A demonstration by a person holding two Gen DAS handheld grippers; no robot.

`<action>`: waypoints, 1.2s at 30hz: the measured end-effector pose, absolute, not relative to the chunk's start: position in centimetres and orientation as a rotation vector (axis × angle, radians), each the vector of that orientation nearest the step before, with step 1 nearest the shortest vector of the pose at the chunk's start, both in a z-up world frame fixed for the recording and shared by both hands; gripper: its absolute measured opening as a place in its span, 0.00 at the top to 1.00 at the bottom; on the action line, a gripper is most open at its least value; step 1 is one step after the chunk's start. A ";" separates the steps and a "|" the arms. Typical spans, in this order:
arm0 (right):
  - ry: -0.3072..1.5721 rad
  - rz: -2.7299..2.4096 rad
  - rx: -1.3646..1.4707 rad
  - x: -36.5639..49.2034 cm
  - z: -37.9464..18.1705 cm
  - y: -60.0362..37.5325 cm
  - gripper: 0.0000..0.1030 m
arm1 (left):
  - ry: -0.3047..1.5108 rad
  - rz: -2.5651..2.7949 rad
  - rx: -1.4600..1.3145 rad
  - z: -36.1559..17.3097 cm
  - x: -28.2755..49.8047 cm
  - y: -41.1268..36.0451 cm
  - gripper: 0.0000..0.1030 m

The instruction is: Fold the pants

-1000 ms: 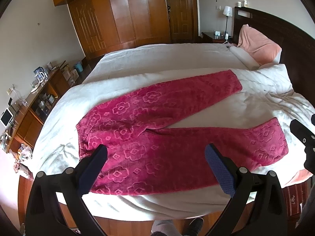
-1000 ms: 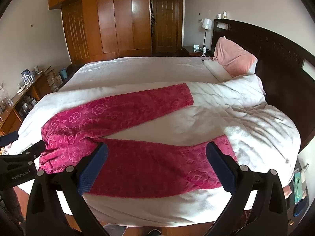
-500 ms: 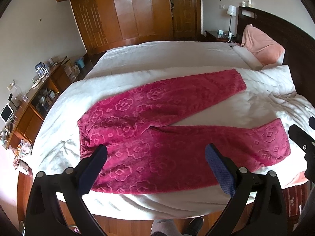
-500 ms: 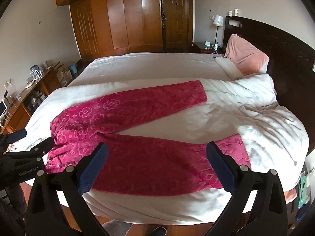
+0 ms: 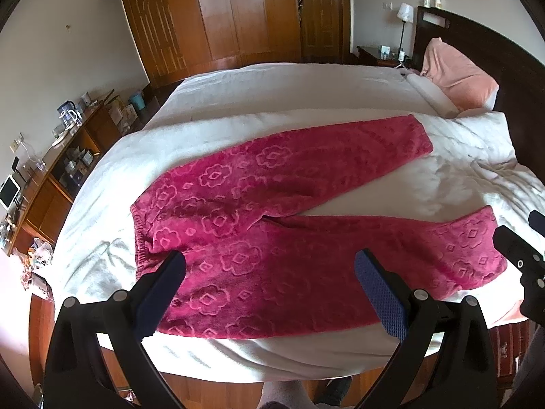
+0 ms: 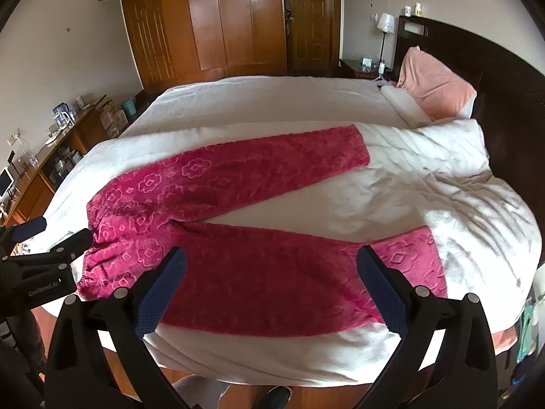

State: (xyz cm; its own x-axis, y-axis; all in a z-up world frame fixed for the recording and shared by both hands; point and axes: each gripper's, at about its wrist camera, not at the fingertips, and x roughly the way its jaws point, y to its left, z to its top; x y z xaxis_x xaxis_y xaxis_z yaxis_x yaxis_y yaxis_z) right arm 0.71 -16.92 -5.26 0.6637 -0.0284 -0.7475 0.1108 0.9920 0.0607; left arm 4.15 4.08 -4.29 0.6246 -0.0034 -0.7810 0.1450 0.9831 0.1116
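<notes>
Pink fleece pants (image 5: 272,225) (image 6: 238,225) with a raised flower pattern lie flat on a white bed, waistband to the left, the two legs spread in a V toward the right. My left gripper (image 5: 270,272) hovers open above the near leg by the waistband, holding nothing. My right gripper (image 6: 272,269) hovers open above the near leg closer to its cuff, also with nothing in it. Each gripper shows at the edge of the other's view: the right gripper (image 5: 521,262) by the near cuff, the left gripper (image 6: 44,238) by the waistband.
The white bed (image 5: 289,95) has a rumpled duvet (image 6: 460,177) at the right, pink pillows (image 5: 456,75) and a dark headboard (image 6: 494,68). A cluttered wooden sideboard (image 5: 51,177) runs along the left wall. Wooden wardrobes (image 6: 221,24) stand behind. A person's feet (image 6: 272,393) are on the floor below.
Both grippers have moved in nearer the bed and slightly left, so the pants look larger and lower in view. The pants have not moved. Both grippers stay open.
</notes>
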 end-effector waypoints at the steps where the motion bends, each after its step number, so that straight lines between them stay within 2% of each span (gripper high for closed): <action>1: 0.846 -0.078 0.108 1.0 -5.3 -16.9 0.03 | 0.899 -0.083 0.170 -4.4 4.5 4.3 0.05; 21: 0.983 -0.005 0.113 9.2 -9.8 -12.5 0.03 | 1.026 0.006 0.166 -8.7 10.9 10.0 0.05; 36: 1.167 0.051 0.089 17.5 -16.8 -6.0 0.03 | 1.113 0.225 0.086 -15.8 21.1 24.8 0.05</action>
State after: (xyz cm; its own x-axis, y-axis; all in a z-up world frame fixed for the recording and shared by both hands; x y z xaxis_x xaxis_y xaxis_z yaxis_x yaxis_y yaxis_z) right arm 17.50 -6.03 -16.77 0.3922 0.0859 -0.9159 0.0063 0.9954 0.0960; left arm 21.12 24.76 -15.76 0.4225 0.2223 -0.8787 -0.1365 0.9740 0.1807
